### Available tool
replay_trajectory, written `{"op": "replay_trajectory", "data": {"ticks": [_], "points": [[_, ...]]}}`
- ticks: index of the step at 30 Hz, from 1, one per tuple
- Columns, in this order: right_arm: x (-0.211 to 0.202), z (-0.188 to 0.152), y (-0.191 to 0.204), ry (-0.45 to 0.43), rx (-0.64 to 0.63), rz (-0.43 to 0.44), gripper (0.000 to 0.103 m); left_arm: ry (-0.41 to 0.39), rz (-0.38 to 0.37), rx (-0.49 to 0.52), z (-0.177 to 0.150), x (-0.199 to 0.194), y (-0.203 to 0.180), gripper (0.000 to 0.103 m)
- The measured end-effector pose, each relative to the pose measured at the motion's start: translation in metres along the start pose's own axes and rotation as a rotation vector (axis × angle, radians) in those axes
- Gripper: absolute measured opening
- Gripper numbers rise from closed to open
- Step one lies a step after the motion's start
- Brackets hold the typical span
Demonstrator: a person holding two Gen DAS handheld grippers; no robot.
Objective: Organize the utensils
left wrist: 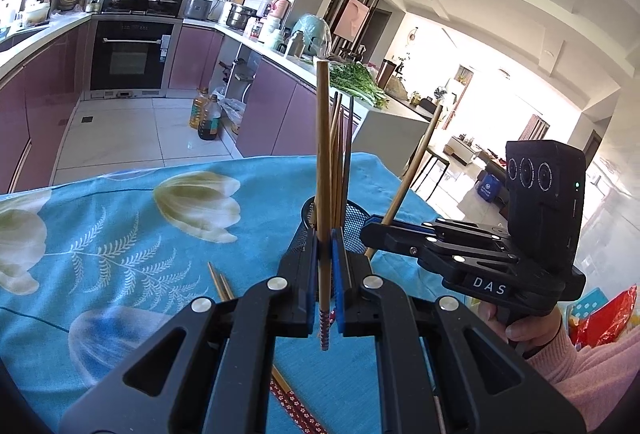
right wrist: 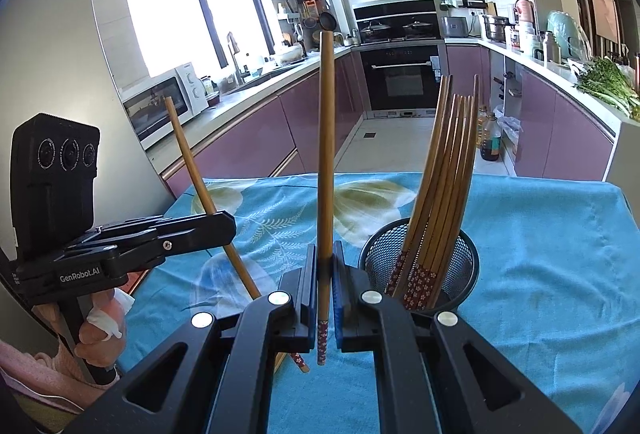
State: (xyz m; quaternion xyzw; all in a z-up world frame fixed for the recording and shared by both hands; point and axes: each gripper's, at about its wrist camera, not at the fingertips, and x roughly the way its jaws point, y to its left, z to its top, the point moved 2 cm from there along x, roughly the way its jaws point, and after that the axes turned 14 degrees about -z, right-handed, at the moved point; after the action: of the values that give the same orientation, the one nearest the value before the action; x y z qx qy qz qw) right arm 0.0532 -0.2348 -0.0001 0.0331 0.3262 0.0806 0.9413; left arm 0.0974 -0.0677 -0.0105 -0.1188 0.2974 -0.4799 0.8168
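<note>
1. The left wrist view looks forward along its own fingers [left wrist: 308, 274], low over the blue tablecloth [left wrist: 120, 234], facing the oven [left wrist: 130, 53] and the living room to the right.
2. The right wrist view sits equally low, facing the window [right wrist: 180, 5] and oven [right wrist: 400, 73].
3. Both share the mesh cup [left wrist: 352, 226] [right wrist: 460, 266], close ahead, and each sees the other gripper side-on.

mesh cup [right wrist: 420, 266] on tablecloth [right wrist: 560, 254], lower right of centre in right wrist view | chopstick bundle [right wrist: 440, 173] in cup, leaning right | right gripper [right wrist: 325, 274] left of cup, upright chopstick [right wrist: 326, 153] between its pads | left gripper [right wrist: 224, 224] at frame left, tilted chopstick [right wrist: 196, 173] in it | loose chopsticks [left wrist: 220, 284] on cloth, lower centre of left wrist view
</note>
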Motion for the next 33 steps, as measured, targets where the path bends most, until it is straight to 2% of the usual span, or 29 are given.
{"op": "replay_trajectory", "data": {"ticks": [18,33], "points": [[-0.020,0.012,-0.014,-0.080,0.010,0.021,0.006,-0.005,-0.005,0.030,0.018,-0.006,-0.011,0.007],[-0.042,0.031,-0.031,-0.162,-0.008,0.003,0.006,-0.063,-0.031,0.076,0.048,-0.016,-0.035,0.007]]}}
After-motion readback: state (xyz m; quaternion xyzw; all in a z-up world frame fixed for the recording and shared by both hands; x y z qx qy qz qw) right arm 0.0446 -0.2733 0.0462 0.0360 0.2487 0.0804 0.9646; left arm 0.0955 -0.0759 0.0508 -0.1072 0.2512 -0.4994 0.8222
